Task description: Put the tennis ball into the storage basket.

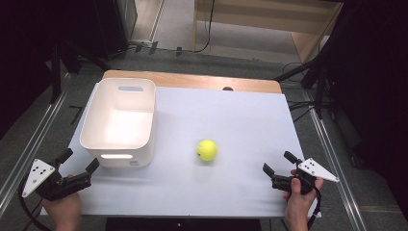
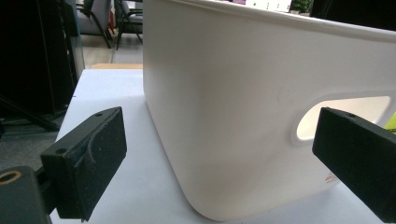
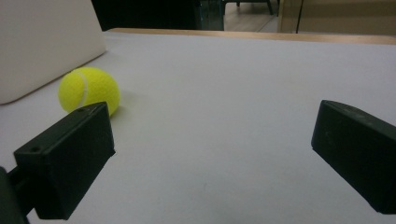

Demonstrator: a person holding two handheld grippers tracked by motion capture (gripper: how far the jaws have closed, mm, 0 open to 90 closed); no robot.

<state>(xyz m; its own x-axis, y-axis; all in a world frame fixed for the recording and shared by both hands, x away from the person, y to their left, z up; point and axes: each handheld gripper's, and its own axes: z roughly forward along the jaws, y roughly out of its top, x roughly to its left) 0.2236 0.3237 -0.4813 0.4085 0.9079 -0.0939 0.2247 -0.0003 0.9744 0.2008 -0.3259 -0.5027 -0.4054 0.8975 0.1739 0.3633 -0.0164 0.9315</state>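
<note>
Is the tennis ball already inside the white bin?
No, the tennis ball sits on the white table, to the right of the white bin.

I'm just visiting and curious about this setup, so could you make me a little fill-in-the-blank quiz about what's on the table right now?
1. The tennis ball lies on the table, outside the white ____.
2. The fingers of the right gripper are ____, holding nothing.
3. The left gripper sits close to the bin on the side with a handle ____ cut through it.
4. The colour of the ball is ____.

Missing words: bin; open; hole; yellow
</note>
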